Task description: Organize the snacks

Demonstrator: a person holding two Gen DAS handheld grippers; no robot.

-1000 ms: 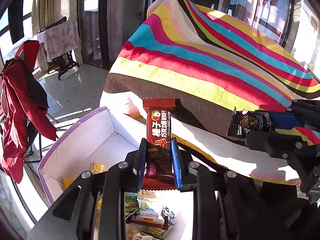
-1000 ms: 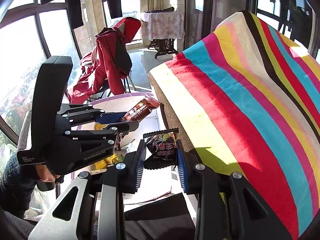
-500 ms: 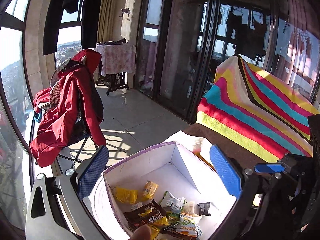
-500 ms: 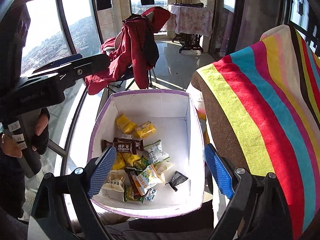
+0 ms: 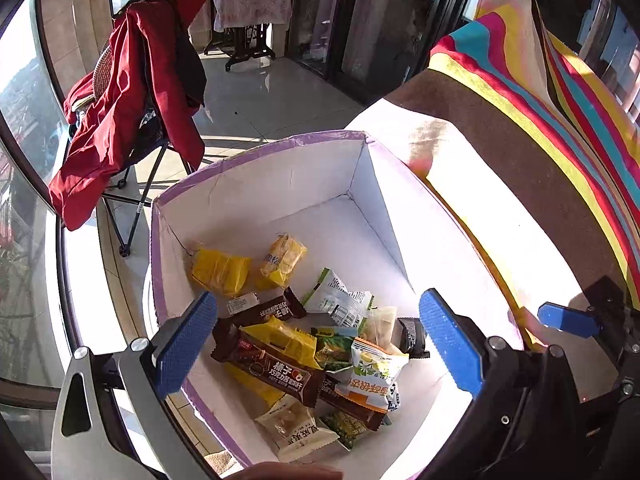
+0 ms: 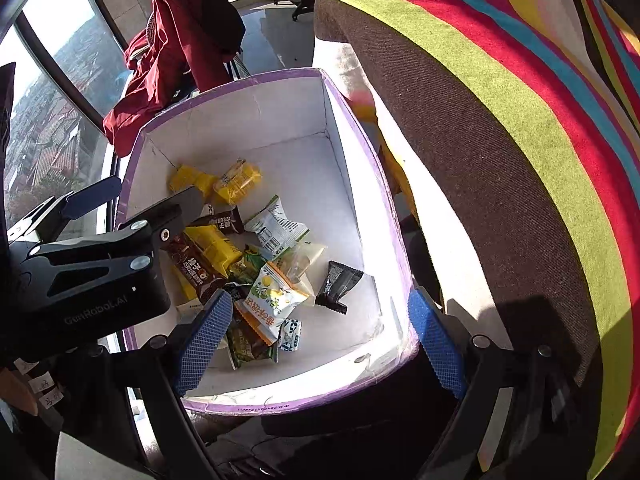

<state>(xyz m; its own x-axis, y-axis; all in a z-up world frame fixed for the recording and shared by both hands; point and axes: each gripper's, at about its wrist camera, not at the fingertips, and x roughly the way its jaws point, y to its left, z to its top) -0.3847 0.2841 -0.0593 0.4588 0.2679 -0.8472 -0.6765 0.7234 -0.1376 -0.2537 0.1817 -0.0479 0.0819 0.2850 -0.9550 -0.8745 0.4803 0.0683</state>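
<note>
Over the purple-rimmed box (image 5: 256, 148) we see both tongs spread wide, nothing between the pads. Left tongs (image 5: 316, 344) hang above the snack heap: two yellow packets (image 5: 220, 272) toward the far left wall, the brown chocolate bar (image 5: 276, 372) lying on top of the pile, white-and-orange packet (image 5: 372, 376) right of it. Right tongs (image 6: 320, 332) straddle the near rim; a small black packet (image 6: 338, 284) lies apart on the white floor. Striped cloth (image 6: 520, 120) drapes just beside the box, on the right.

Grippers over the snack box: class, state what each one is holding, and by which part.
Nothing is held. The left gripper and right gripper both have empty, wide-open jaws above the box of snacks.
</note>
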